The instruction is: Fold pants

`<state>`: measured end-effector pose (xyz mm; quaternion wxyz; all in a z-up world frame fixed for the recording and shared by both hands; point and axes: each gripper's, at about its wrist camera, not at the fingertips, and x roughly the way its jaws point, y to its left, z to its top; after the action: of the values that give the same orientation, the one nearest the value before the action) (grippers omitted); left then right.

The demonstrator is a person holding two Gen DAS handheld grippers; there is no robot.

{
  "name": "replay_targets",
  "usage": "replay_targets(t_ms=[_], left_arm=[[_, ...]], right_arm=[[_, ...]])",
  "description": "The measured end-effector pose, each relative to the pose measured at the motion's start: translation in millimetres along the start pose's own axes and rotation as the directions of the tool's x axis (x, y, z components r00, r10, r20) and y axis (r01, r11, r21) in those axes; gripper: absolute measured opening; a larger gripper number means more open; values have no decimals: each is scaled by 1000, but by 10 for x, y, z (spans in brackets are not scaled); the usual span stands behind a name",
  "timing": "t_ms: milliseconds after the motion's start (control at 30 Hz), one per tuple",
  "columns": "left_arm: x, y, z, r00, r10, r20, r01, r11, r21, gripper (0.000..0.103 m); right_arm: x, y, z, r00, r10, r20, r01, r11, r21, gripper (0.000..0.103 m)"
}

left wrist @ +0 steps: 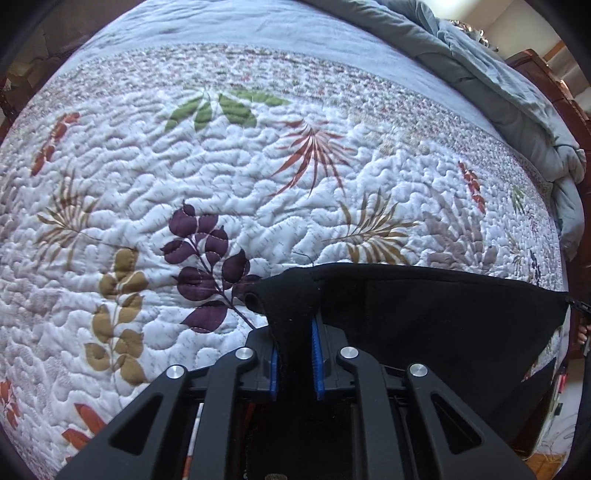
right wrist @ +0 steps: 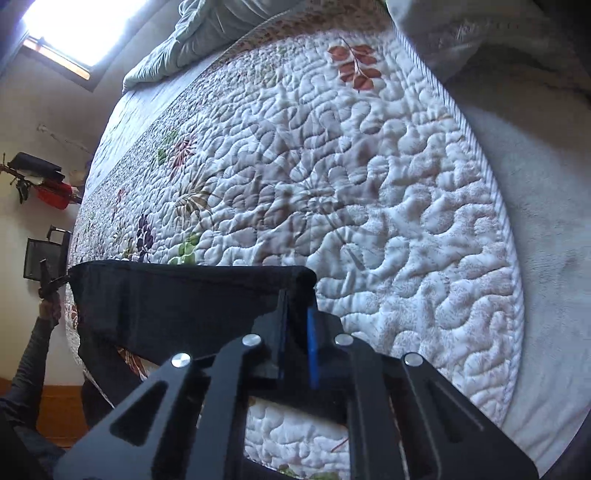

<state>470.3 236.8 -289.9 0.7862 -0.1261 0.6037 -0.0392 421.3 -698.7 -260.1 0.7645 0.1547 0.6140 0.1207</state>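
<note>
Black pants (left wrist: 443,317) hang stretched above a quilted bed cover (left wrist: 229,184) printed with leaves. My left gripper (left wrist: 295,325) is shut on one corner of the pants' upper edge, cloth bunched between its blue pads. In the right wrist view the same black pants (right wrist: 177,306) stretch to the left, and my right gripper (right wrist: 297,317) is shut on their other corner. The cloth's top edge runs taut between both grippers. At the far left of that view a sleeved arm (right wrist: 33,354) holds the left gripper at the pants' far corner.
A rumpled grey-blue duvet (left wrist: 517,85) lies along the far side of the bed, seen also as the duvet (right wrist: 207,33) in the right wrist view. A plain pale blanket (right wrist: 546,221) borders the quilt on the right. Wooden floor (right wrist: 59,413) shows beside the bed.
</note>
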Motion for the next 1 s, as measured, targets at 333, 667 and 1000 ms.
replay_targets(t_ms=[333,667,1000], left_arm=[[-865,-470,-203,990,2,139,-14,996,88,12],[-1696,-715,-1165,944,-63,325,0,982,190,12],[-1418,-208,-2327,962,-61,267,40,996,81,16]], right_arm=[[-598,420,-189,987,-107,116,117,990,-84,7],[-958,716,-1225,850,-326,413,406,906,-120,7],[-428,821,-2628,669,-549,501,642,766,-19,7]])
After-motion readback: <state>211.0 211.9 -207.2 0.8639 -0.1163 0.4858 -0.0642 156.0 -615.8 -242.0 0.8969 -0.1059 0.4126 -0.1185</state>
